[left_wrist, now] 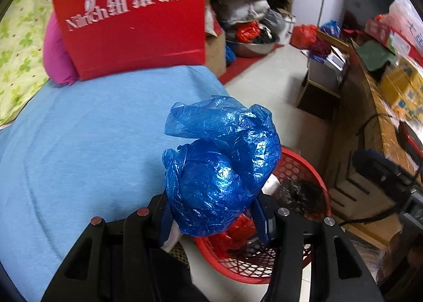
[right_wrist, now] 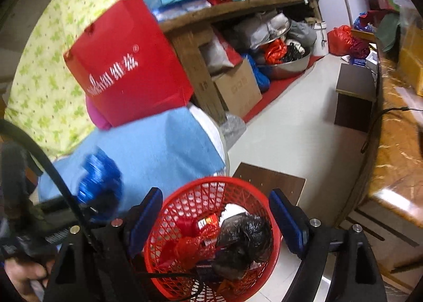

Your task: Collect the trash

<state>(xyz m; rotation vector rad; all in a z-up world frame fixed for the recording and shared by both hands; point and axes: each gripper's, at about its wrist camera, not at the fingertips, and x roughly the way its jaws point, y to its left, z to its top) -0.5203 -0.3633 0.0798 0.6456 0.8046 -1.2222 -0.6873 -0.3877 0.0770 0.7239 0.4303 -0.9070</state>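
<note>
Left wrist view: we are holding the crumpled blue plastic bag (left_wrist: 222, 167) in the left tongs (left_wrist: 211, 218), just above the near rim of the red mesh basket (left_wrist: 301, 167), which is lying below and slightly beyond. Our right tongs (right_wrist: 215, 216) are hanging wide and empty over that basket, nearer it. Beside the basket, the blue-covered bed (left_wrist: 79, 143) is carrying a red paper bag (left_wrist: 132, 18).

A red paper gift bag (left_wrist: 127, 16) with white lettering is stood on a bed covered by a light blue sheet (left_wrist: 79, 143), with a magenta pillow (left_wrist: 56, 55) tucked behind it. A cardboard box (right_wrist: 238, 89) and a steel basin (right_wrist: 290, 63) are seen beneath a wooden shelf (right_wrist: 238, 8).
</note>
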